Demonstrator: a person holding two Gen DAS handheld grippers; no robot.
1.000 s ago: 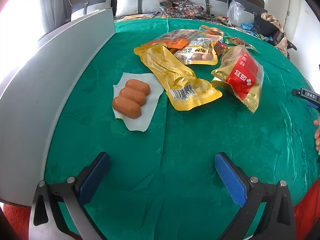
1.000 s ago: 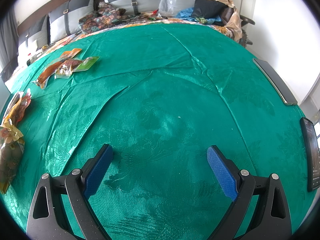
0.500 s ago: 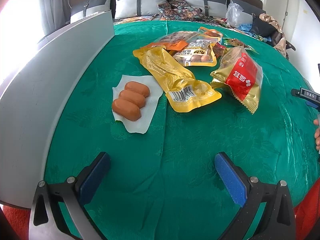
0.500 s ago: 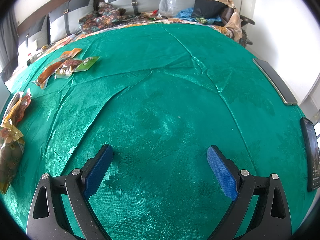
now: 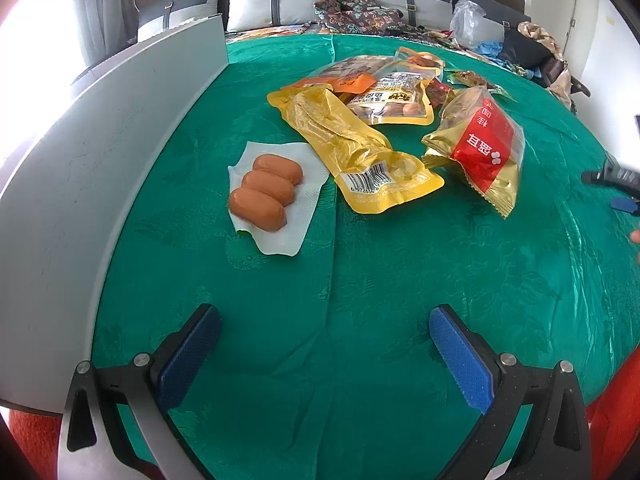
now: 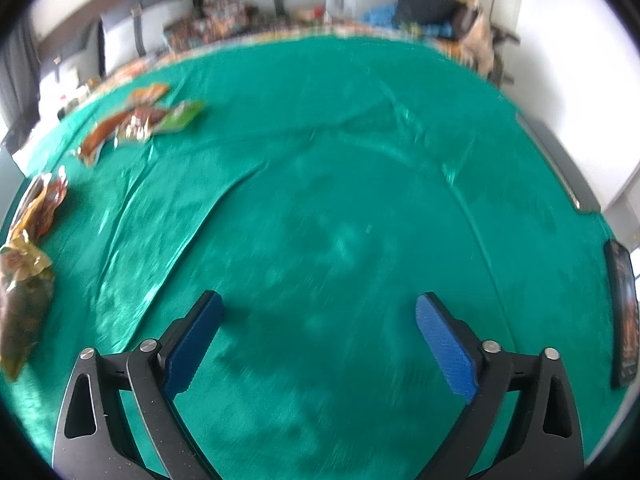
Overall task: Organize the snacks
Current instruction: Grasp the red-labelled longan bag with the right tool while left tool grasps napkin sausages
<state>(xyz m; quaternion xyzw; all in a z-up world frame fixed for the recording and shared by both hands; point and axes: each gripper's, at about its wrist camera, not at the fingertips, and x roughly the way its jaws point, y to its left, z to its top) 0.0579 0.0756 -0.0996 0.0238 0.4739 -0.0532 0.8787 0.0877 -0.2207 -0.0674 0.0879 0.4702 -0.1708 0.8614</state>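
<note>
Three sausages [image 5: 266,190] lie on a white napkin [image 5: 280,236] on the green tablecloth [image 5: 360,280]. Behind them lie a yellow packet [image 5: 352,148], a red-and-gold packet [image 5: 480,148], a peanut packet [image 5: 392,100] and an orange packet [image 5: 348,76]. My left gripper [image 5: 324,344] is open and empty, near the table's front edge, well short of the sausages. My right gripper [image 6: 316,332] is open and empty over bare cloth [image 6: 340,200]. Small packets [image 6: 140,124] lie far left in the blurred right wrist view; more packets [image 6: 28,240] sit at its left edge.
A grey panel [image 5: 100,160] stands along the table's left side. A sofa with cushions and clutter [image 5: 360,12] is behind the table. A dark phone [image 6: 622,312] and a grey bar [image 6: 560,168] lie at the right edge. The right gripper's tip [image 5: 612,178] shows at far right.
The left view has shifted slightly; the snacks now sit a little nearer. The right gripper has started moving, its view is blurred and tilted up a little. Both stay open.
</note>
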